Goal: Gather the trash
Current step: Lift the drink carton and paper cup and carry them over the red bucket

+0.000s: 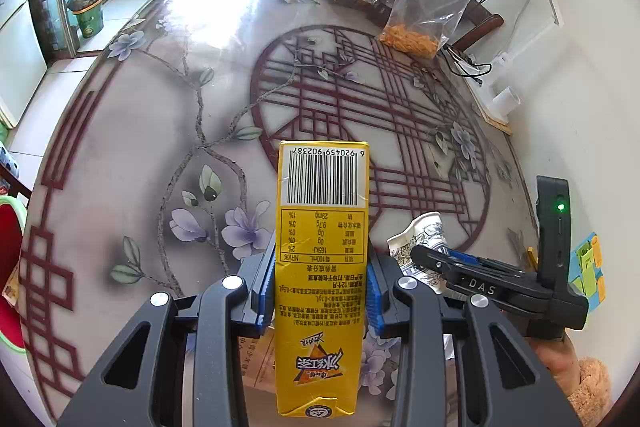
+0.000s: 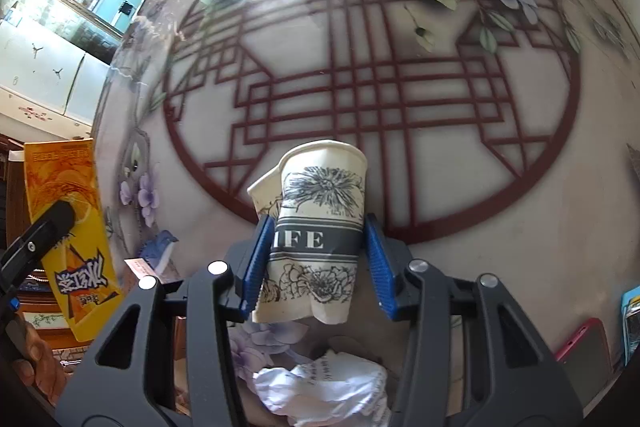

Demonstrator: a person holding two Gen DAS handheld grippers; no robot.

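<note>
The left hand-held gripper (image 1: 322, 291) is pinching a yellow drink carton (image 1: 322, 247), lifted off the tabletop (image 1: 168, 131). The right hand-held gripper (image 2: 316, 259) has its blue pads (image 2: 256, 259) against both sides of a crushed paper cup (image 2: 316, 227), so it seems to pinch the cup. Just below the cup, nearer to the camera, lies a crumpled white paper (image 2: 332, 383); this one is not collected yet. To do this step well, I think the squeeze on the cup should be gentle but firm, because the dented wall can fold and slip. Both pieces should be lifted straight up, apart from each other, before carrying them to a bin.
</note>
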